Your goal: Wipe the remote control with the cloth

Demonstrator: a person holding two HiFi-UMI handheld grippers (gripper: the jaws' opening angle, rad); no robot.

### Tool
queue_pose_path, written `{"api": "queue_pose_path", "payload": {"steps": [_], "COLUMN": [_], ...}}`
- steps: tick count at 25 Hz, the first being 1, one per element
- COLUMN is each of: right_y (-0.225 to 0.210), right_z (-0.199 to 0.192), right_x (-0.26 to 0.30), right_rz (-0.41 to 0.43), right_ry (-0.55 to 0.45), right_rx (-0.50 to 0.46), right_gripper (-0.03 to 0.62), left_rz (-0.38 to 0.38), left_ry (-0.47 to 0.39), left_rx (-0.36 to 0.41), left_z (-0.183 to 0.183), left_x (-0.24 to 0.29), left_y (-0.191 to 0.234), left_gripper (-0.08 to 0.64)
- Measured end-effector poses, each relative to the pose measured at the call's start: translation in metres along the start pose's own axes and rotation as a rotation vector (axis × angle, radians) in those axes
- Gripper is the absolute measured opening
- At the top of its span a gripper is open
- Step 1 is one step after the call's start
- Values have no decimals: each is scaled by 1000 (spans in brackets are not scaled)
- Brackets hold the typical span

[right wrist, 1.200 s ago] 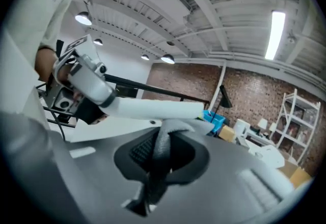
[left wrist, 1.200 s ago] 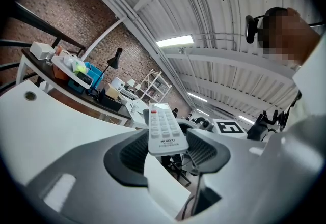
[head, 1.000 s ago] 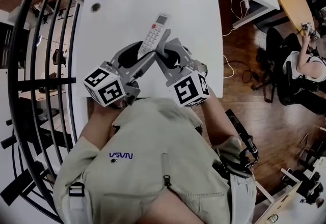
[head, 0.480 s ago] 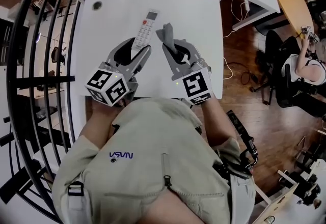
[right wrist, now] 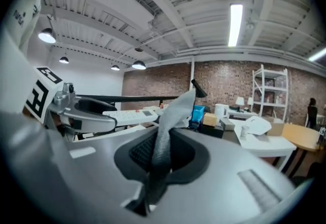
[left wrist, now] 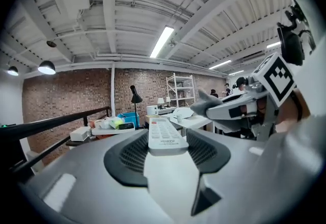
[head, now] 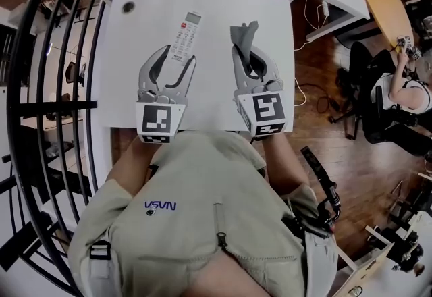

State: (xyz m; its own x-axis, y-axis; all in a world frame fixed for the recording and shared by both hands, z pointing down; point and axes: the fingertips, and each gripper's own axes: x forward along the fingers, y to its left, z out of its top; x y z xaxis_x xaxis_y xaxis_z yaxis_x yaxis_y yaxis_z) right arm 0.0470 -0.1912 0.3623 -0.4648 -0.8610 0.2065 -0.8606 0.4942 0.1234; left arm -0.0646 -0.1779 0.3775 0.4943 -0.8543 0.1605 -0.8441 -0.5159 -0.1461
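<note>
A white worktop (head: pixel 216 12) is standing in a brick-walled workshop, with a black railing (head: pixel 67 86) running along its left side. The left gripper (head: pixel 179 54) is clamping the near end of the white remote control (head: pixel 183 36), which is pointing toward the far edge over the worktop's left half. To the right, clearly apart from it, the right gripper (head: pixel 247 50) is pinching a grey cloth (head: pixel 243 34) between nearly closed jaws, with the cloth sticking out past the fingertips. Cloth and remote control are not touching.

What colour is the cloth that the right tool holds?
Plain grey, without pattern. The small grey fabric cloth shows best in the right gripper view.
</note>
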Motion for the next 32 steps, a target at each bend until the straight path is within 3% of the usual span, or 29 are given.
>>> {"api": "queue_pose_path", "payload": {"steps": [5, 10, 18, 32], "right_y": [-2, 3, 3, -8], "right_z": [-12, -25, -48, -115], "right_x": [-4, 0, 7, 37], "right_rz": [-41, -33, -34, -38], "right_ry": [11, 39, 84, 207], "right_rx": [32, 47, 55, 68], "right_gripper": [23, 23, 23, 23], "left_rz": [15, 5, -4, -35], "left_ry": [12, 66, 86, 171], "left_rx": [-9, -17, -12, 14], "left_z": [-9, -36, -48, -101], "left_x": [4, 12, 24, 87], "left_y": [3, 1, -1, -10], "left_gripper": [241, 239, 239, 239]}}
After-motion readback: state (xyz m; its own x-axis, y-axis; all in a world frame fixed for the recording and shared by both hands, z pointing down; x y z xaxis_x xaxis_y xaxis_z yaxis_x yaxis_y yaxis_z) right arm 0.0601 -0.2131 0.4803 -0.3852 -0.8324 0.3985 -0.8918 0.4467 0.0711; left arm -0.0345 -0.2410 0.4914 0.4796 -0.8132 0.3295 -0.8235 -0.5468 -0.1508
